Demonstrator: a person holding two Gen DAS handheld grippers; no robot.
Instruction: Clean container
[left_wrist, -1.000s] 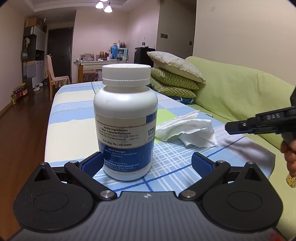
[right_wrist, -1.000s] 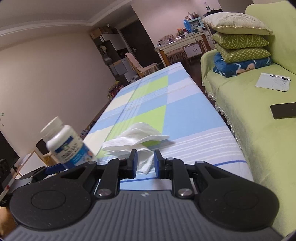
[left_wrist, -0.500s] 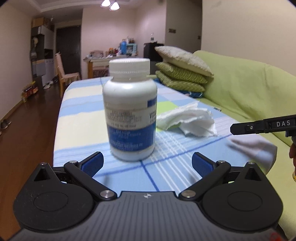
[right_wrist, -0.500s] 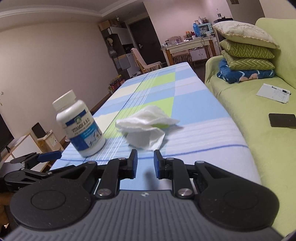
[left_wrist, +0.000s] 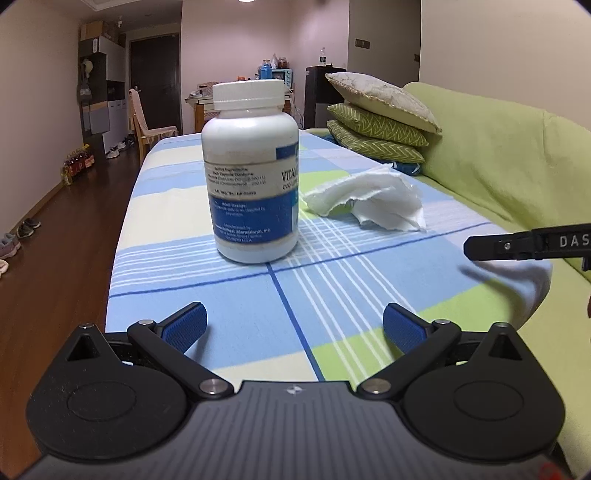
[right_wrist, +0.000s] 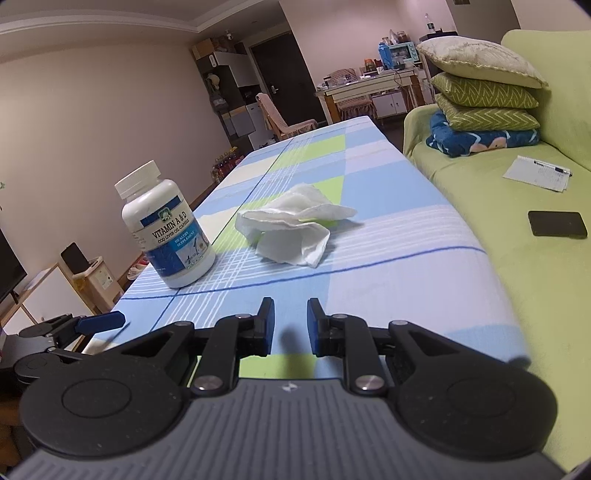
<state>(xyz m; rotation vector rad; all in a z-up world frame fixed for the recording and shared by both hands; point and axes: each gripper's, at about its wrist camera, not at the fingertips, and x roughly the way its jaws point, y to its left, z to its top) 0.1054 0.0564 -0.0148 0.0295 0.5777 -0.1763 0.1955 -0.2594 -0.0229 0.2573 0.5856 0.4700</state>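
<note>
A white vitamin bottle (left_wrist: 251, 184) with a blue label and a white cap stands upright on the checked tablecloth (left_wrist: 332, 295). My left gripper (left_wrist: 295, 325) is open wide a little short of the bottle, with nothing between its fingers. A crumpled white tissue (left_wrist: 369, 201) lies just right of the bottle. In the right wrist view the bottle (right_wrist: 168, 229) is at the left and the tissue (right_wrist: 295, 229) straight ahead. My right gripper (right_wrist: 290, 317) hovers over the near end of the table, its pads a narrow gap apart and empty. One of its fingers (left_wrist: 517, 245) shows at the left view's right edge.
A green sofa (right_wrist: 517, 277) runs along the table's right side, with a black phone (right_wrist: 557, 223), a notepad (right_wrist: 537, 178) and stacked pillows (right_wrist: 484, 85) on it. The table's left edge drops to a wooden floor (left_wrist: 55, 277).
Both grippers have drawn back toward the near end of the table. The bottle stood between the left fingers; it now stands ahead of them. The tissue is farther from the right fingertips.
</note>
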